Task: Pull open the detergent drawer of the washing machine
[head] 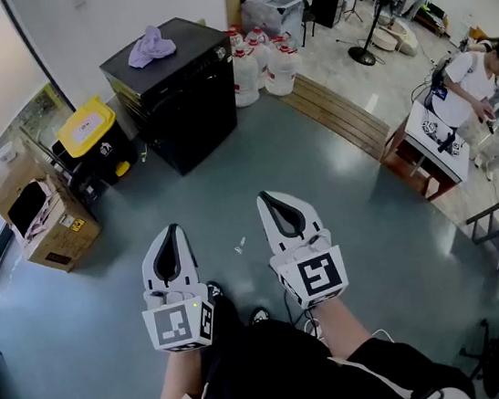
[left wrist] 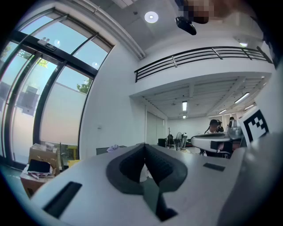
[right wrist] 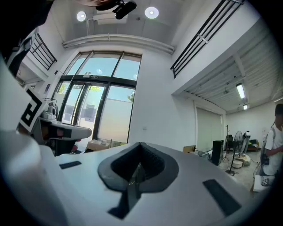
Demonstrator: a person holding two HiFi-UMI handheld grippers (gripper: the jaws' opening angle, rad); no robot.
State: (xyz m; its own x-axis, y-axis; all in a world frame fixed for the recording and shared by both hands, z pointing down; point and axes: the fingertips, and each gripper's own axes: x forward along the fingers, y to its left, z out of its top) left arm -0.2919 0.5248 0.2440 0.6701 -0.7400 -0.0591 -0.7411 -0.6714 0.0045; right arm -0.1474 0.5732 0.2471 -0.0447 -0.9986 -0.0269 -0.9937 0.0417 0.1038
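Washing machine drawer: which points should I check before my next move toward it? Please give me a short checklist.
1. Left gripper empty: ok, jaws together on nothing.
2. Right gripper empty: ok, jaws together on nothing.
3. Washing machine within reach: not ok, it stands well away across the floor.
4. Detergent drawer located: cannot tell, the machine's front is seen too steeply.
5. Way ahead: ok, only a small scrap lies on the floor in front.
6. Purple cloth on the machine's top: ok, away from its front edge.
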